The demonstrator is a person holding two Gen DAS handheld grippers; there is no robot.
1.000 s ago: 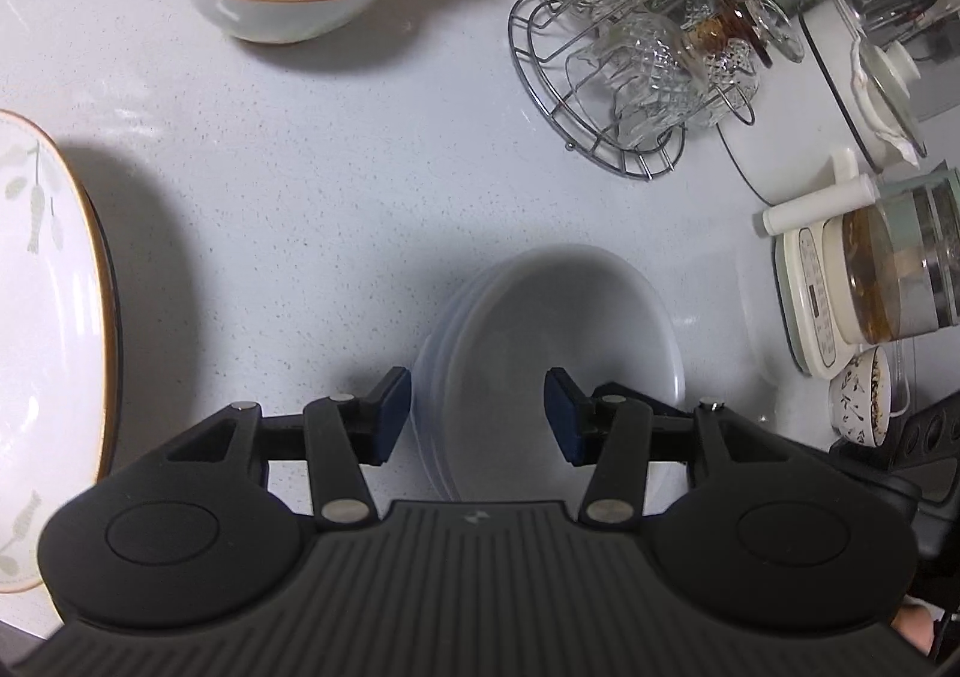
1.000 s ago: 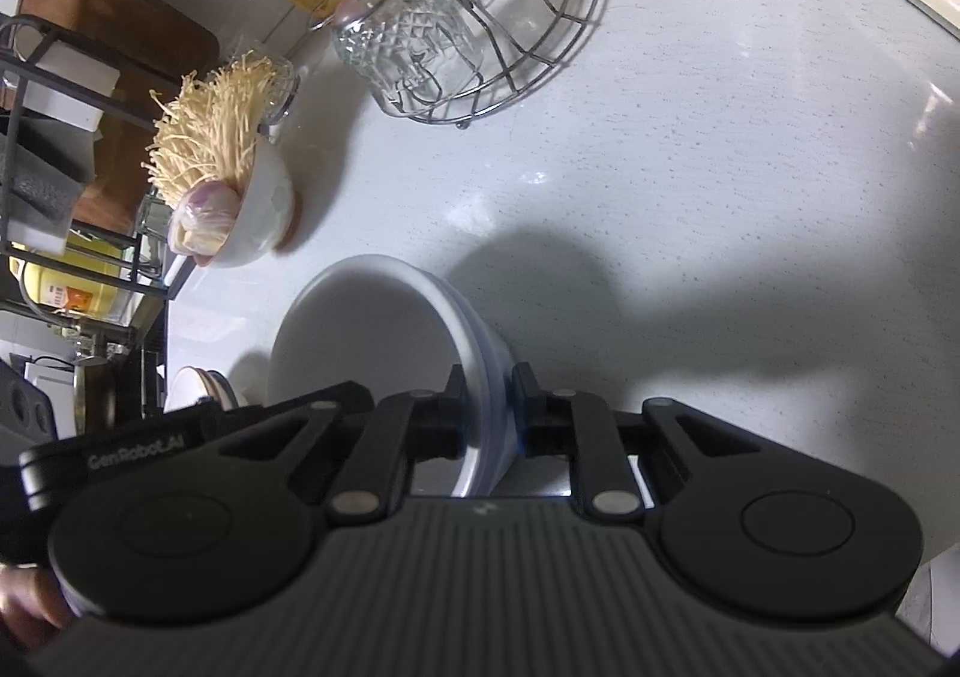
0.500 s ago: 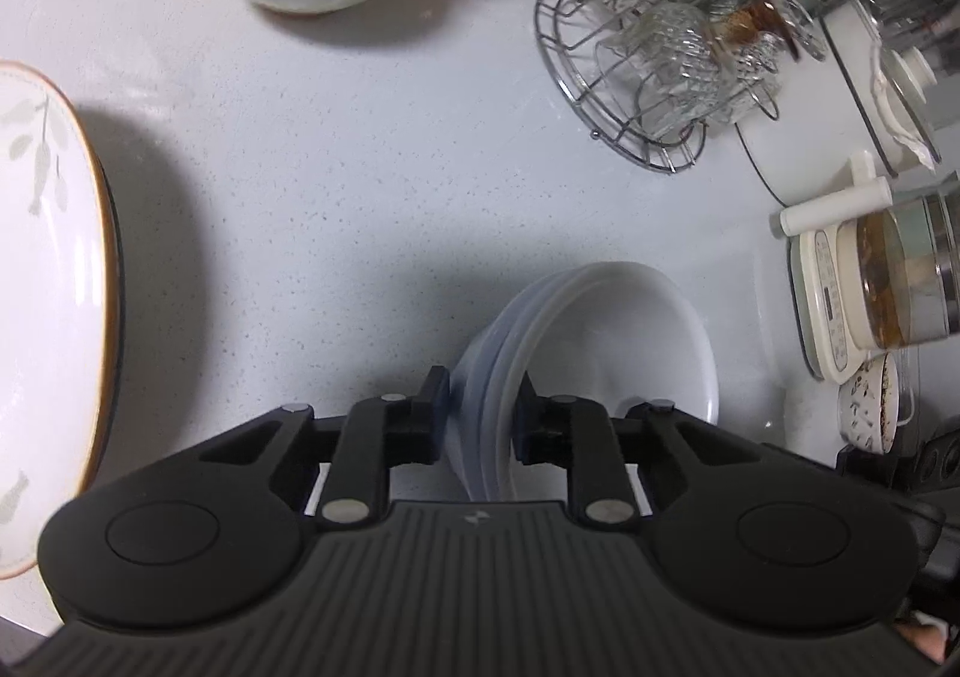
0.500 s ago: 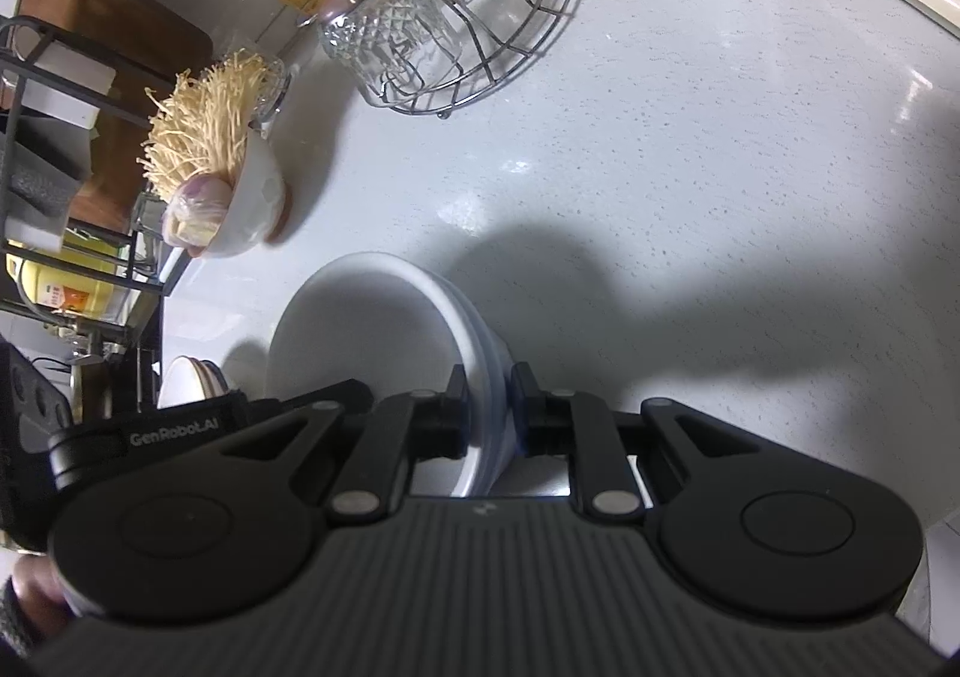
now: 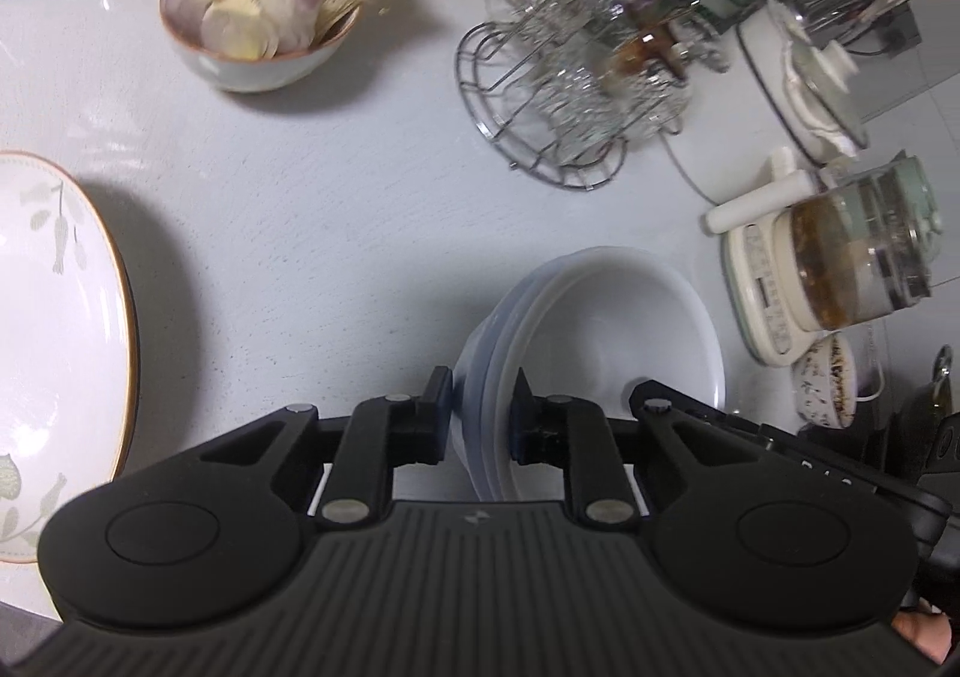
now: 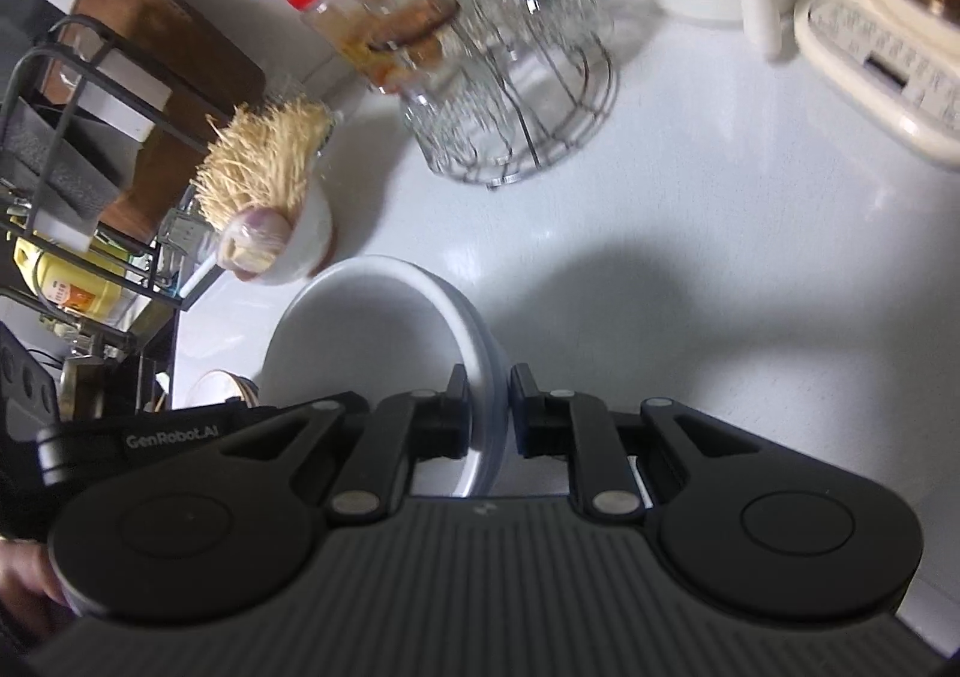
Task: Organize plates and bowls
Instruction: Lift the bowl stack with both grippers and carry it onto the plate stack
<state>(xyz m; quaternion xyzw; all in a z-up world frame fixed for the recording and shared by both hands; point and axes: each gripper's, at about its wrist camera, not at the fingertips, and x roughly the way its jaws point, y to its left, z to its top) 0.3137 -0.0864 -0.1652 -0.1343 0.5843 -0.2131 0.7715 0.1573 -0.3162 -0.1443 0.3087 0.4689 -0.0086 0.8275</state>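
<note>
A stack of white bowls (image 5: 606, 341) is held between both grippers above the white counter. My left gripper (image 5: 480, 407) is shut on the stack's left rim. My right gripper (image 6: 487, 407) is shut on the opposite rim of the same stack of white bowls (image 6: 372, 335). A large white plate (image 5: 54, 353) with an orange rim and leaf pattern lies at the left edge of the left wrist view. A small bowl (image 5: 258, 47) of sliced onion and enoki mushrooms stands at the back; it also shows in the right wrist view (image 6: 282, 239).
A wire rack of glass cups (image 5: 570, 95) stands at the back, also in the right wrist view (image 6: 516, 95). A kettle on a cream base (image 5: 840, 281), a white pot (image 5: 804, 83) and a patterned cup (image 5: 825, 377) stand right. A red-lidded jar (image 6: 378, 29) and a black shelf (image 6: 78, 137) are left.
My left gripper shut on the bowl stack's rim. Both grippers then lifted and carried the stack toward the back of the counter, closer to the onion bowl and glass rack.
</note>
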